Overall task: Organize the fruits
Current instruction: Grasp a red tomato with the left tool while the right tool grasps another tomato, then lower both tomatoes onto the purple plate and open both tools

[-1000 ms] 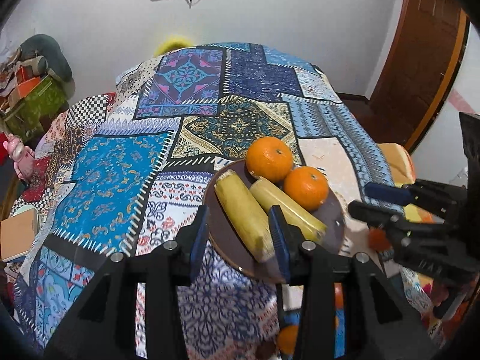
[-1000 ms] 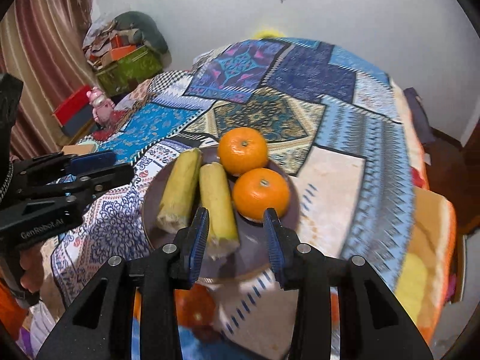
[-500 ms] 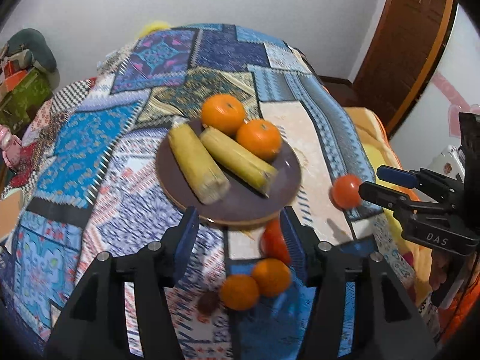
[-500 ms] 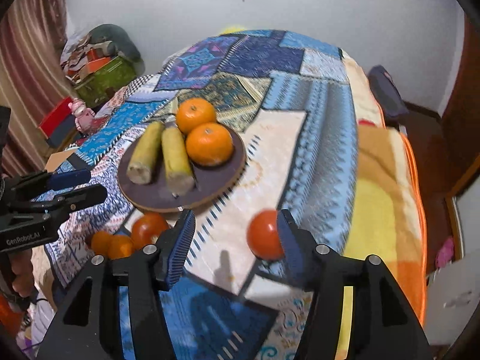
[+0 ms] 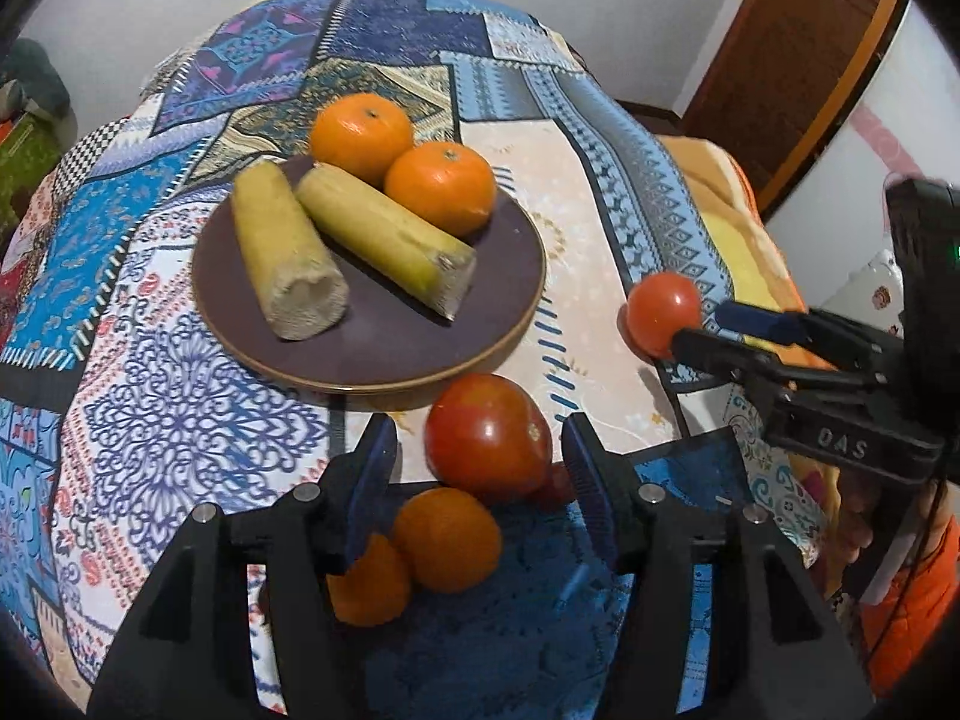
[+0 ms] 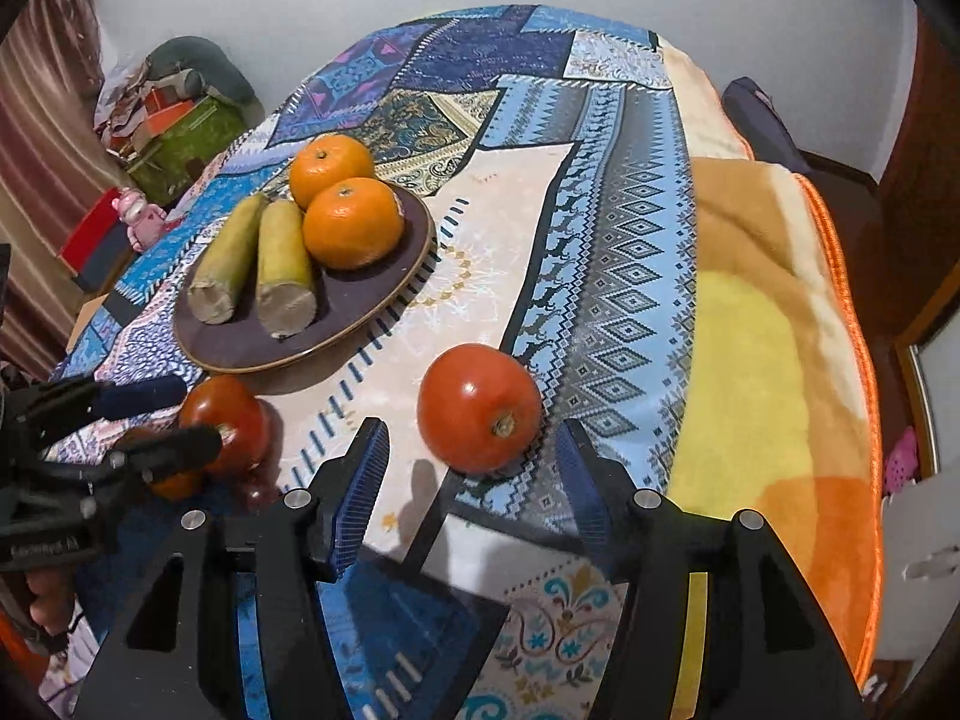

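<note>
A brown plate (image 5: 372,354) holds two oranges (image 5: 441,186) and two cut yellow banana-like pieces (image 5: 288,252). In front of it a big red tomato (image 5: 489,435) lies on the cloth between the fingers of my left gripper (image 5: 480,471), which is open with gaps on both sides. Two small oranges (image 5: 447,540) lie just below that tomato. A second tomato (image 6: 480,408) rests to the right between the spread fingers of my right gripper (image 6: 471,471), also open and not touching it. From the right wrist view, the left gripper (image 6: 198,414) flanks its tomato (image 6: 231,408).
A patchwork cloth (image 5: 180,396) covers the rounded table. An orange and yellow blanket (image 6: 768,360) hangs off the right side. A wooden door (image 5: 798,60) stands at the far right, and boxes and clutter (image 6: 174,120) sit on the floor at the left. A hand (image 6: 45,600) holds the left gripper.
Both grippers have pulled back from the plate and dropped toward the near edge, each now straddling a tomato. Their jaws stand wider than a second ago.
</note>
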### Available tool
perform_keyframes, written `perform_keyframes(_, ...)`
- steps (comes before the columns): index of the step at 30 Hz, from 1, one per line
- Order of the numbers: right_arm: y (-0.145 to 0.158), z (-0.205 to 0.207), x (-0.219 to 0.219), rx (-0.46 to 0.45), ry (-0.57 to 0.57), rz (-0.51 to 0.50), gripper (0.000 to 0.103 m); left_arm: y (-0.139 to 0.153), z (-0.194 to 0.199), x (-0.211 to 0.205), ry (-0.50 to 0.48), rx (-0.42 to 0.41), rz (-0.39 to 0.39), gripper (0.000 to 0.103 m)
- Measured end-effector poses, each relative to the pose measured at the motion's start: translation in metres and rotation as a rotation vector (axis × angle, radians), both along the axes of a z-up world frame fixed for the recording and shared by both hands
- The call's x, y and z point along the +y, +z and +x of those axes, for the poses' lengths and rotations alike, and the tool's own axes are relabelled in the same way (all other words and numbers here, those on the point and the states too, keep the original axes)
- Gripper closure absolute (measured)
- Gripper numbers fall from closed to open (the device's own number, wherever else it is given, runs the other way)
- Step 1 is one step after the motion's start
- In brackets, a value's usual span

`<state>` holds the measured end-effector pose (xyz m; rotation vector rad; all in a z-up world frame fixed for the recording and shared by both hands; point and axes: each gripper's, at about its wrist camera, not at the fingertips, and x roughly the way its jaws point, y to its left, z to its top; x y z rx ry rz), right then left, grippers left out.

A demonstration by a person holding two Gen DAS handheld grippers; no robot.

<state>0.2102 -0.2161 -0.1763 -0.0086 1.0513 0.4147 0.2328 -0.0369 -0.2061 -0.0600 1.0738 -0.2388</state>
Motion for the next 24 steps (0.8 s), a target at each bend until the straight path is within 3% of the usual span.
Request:
perform_keyframes(8,-0.017,0.011,0.003,0.038,-0.012,0.001,0.049,-0.013,0.008,-0.007,-0.02,0.031,-0.01,0.046)
perform_keyframes(11,-0.017,0.011,0.006,0.03,-0.007,-0.005,0.049,-0.018,0.01,-0.006,-0.012,0.039,-0.011,0.052)
perform_keyframes(13,-0.017,0.01,0.008,0.025,-0.004,-0.011,0.055,-0.018,0.011,-0.003,-0.006,0.04,-0.027,0.053)
perform_keyframes(24,-0.005,0.002,0.011,0.014,0.001,0.005,0.057,0.002,-0.004,0.012,0.02,-0.013,-0.051,0.054)
